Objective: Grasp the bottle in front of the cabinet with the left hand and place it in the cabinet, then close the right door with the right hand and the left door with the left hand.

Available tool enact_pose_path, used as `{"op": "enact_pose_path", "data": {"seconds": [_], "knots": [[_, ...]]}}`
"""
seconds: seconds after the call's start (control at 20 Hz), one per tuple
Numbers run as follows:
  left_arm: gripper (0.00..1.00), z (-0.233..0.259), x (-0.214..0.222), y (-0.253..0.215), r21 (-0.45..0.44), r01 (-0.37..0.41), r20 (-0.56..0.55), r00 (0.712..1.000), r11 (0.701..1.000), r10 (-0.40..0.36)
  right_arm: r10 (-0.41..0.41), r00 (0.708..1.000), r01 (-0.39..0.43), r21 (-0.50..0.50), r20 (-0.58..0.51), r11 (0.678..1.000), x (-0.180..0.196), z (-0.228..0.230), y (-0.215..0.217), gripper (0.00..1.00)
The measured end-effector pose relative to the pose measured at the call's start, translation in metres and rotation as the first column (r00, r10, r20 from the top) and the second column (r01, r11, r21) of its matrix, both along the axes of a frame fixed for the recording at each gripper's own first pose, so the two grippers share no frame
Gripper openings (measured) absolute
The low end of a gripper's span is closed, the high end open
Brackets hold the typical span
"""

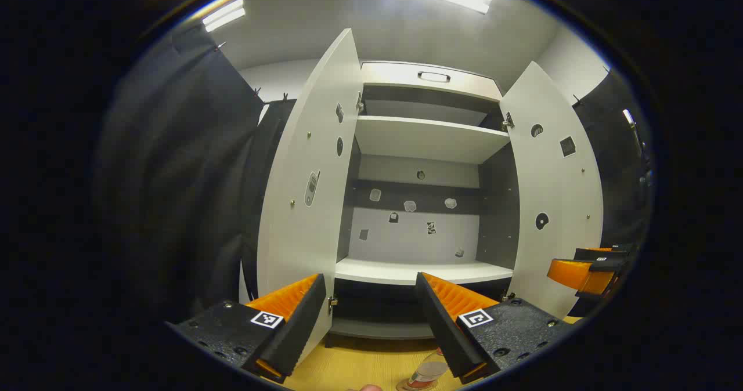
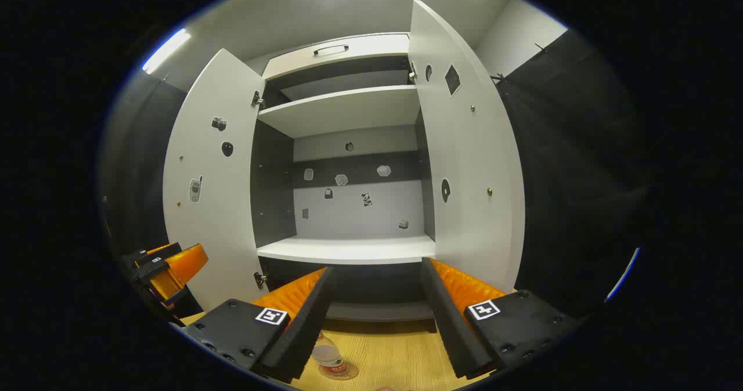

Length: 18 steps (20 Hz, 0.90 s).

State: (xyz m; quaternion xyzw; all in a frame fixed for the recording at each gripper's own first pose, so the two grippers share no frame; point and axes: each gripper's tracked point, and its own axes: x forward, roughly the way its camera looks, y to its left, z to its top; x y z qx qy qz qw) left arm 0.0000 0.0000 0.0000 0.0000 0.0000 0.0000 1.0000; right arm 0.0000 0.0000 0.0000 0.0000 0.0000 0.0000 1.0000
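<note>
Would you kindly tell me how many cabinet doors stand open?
2: the left door swung out on the cabinet's left side, the right door on its right.

The bottle (image 2: 328, 356) stands on the floor (image 2: 395, 356) before the open cabinet (image 2: 348, 249).

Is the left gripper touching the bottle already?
Apart. The left gripper view shows the left gripper open above the bottle, with bare table between its fingers.
</note>
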Motion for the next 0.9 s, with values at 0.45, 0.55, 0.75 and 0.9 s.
{"op": "enact_pose_path", "data": {"seconds": [0.45, 0.55, 0.75, 0.9], "knots": [[0.95, -0.0006, -0.0002, 0.0029, -0.004, -0.007, 0.001, 1.000, 1.000, 0.007, 0.002, 1.000, -0.002, 0.001, -0.002, 1.000, 0.0008, -0.0009, 0.0017, 0.97], [0.95, -0.0004, -0.0005, 0.0041, -0.005, -0.009, 0.001, 1.000, 1.000, 0.009, 0.003, 1.000, -0.003, 0.001, -0.002, 1.000, 0.0009, -0.0009, 0.0023, 0.97], [0.94, -0.0002, -0.0010, 0.0051, -0.007, -0.010, -0.001, 1.000, 1.000, 0.010, 0.002, 1.000, -0.002, -0.001, -0.003, 1.000, 0.0010, -0.0010, 0.0020, 0.97], [0.94, -0.0020, -0.0008, 0.0060, -0.015, -0.013, -0.004, 1.000, 1.000, 0.013, 0.003, 1.000, -0.003, -0.001, -0.003, 1.000, 0.0002, -0.0008, 0.0024, 0.97]]}}
